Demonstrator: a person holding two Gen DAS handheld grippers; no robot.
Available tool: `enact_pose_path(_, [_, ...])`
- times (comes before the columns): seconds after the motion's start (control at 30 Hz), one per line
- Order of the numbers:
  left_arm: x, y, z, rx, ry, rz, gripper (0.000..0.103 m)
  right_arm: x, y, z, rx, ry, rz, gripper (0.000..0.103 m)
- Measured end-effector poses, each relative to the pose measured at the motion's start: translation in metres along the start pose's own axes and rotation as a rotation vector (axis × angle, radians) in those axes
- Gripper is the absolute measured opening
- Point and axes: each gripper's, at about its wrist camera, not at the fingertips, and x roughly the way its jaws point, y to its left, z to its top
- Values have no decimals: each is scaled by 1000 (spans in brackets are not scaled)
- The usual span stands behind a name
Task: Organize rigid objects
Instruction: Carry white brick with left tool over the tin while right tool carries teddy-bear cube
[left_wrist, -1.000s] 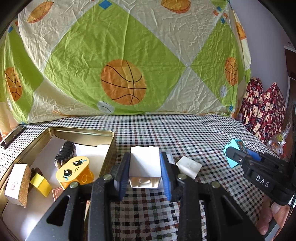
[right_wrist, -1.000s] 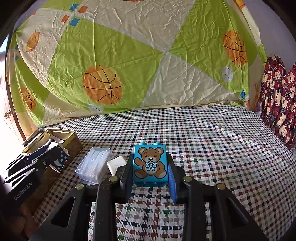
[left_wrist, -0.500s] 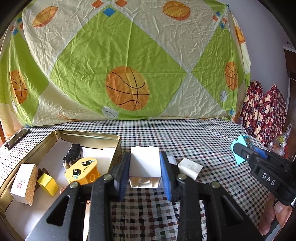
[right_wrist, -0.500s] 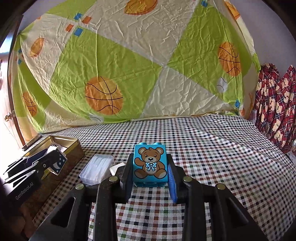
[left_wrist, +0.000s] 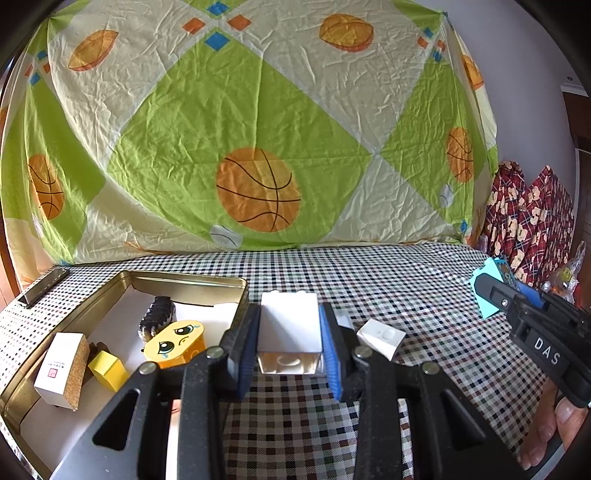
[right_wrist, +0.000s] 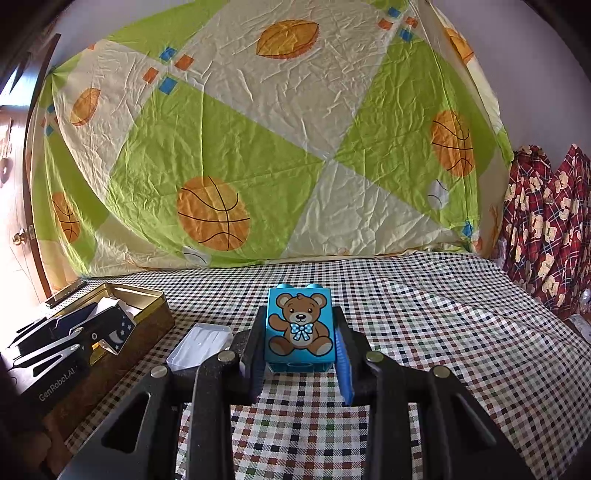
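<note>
My left gripper (left_wrist: 290, 339) is shut on a white toy brick (left_wrist: 289, 326), held above the checked cloth just right of the gold tin (left_wrist: 184, 282). The tin holds a crying-face yellow block (left_wrist: 175, 341), a small yellow block (left_wrist: 107, 369), a cork-sided white box (left_wrist: 61, 369) and a dark ridged piece (left_wrist: 157, 317). My right gripper (right_wrist: 301, 345) is shut on a blue teddy-bear brick (right_wrist: 300, 326), held above the cloth; it also shows at the right edge of the left wrist view (left_wrist: 491, 291).
A small white block (left_wrist: 380, 334) lies on the cloth right of my left gripper. A clear plastic box (right_wrist: 199, 345) lies between the tin (right_wrist: 147, 321) and my right gripper. A basketball-print sheet (left_wrist: 258, 147) hangs behind; red patterned fabric (right_wrist: 546, 229) at right.
Both grippers have risen and tilted up a little, so more of the hanging sheet shows. Each still holds its brick.
</note>
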Motion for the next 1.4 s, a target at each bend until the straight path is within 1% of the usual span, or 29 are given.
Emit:
enact_pose_path(0.67, [-27,6,-4,-4,-79,22,31,-4,4,-1,3,-1,24,34])
enact_pose_path(1.0, [-32,11,-7,-15,-84,19,31,-5,12,-4,-9,7,54,34])
enact_pose_path(1.23, [-40,19,-8,-50,-102,25,31,-7,20,-5,-10,8,74,34])
enact_pose_path(1.4, [-41,21,-9,-60,-101,22,31,-9,25,-6,-8,3,92,34])
